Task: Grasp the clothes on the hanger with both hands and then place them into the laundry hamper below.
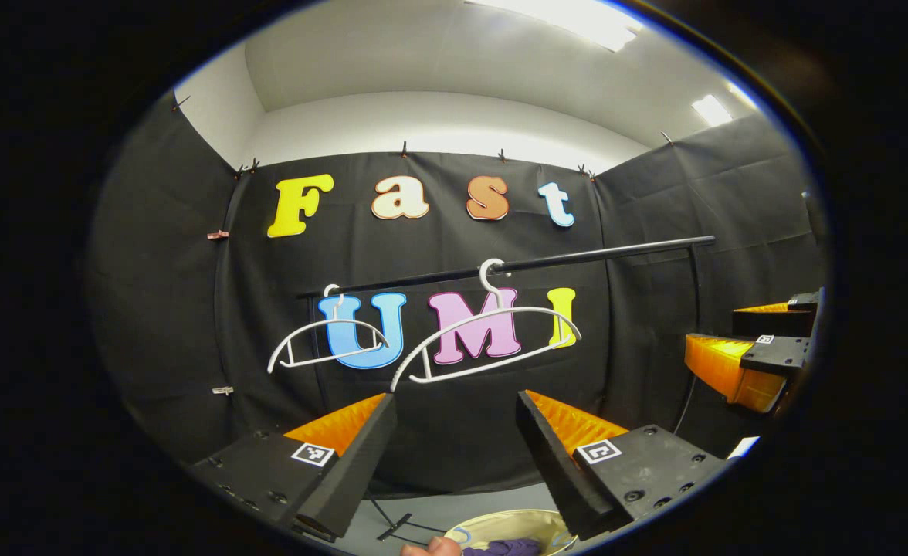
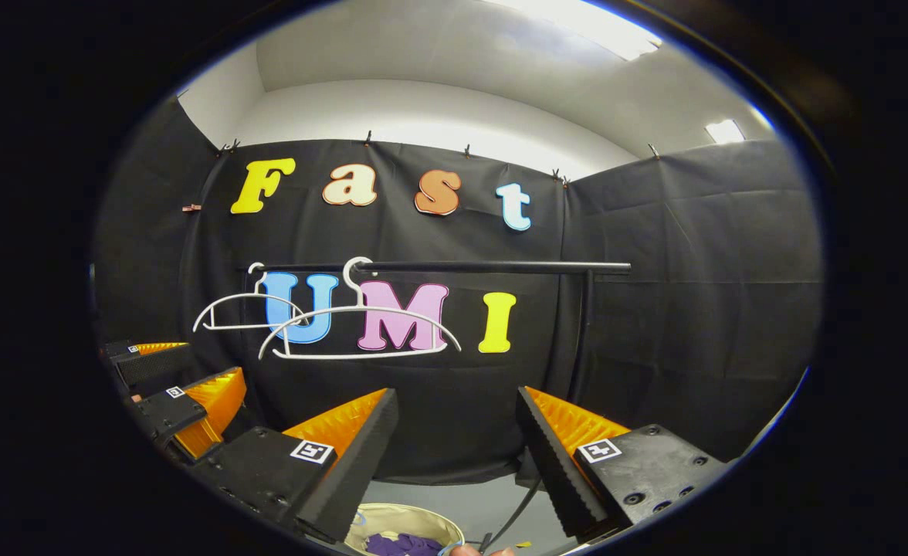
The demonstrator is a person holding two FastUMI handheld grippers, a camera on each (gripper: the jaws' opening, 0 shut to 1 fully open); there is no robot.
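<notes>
In the left gripper view we see the left gripper (image 1: 455, 405) with its two fingers spread wide, nothing between them and touching nothing. The right gripper (image 2: 458, 401) in the right gripper view stands the same way, fingers released and bare. Two white hangers (image 1: 487, 332) hang empty from the black rail (image 1: 516, 266) at about twelve o'clock ahead of both grippers. The purple clothes (image 2: 400, 544) lie inside the cream laundry hamper (image 2: 404, 516) on the grey floor (image 2: 485, 506) at six o'clock, under the fingers. We also see the right gripper at three o'clock in the left gripper view, apart from the hangers, and the left gripper at nine o'clock in the right gripper view.
</notes>
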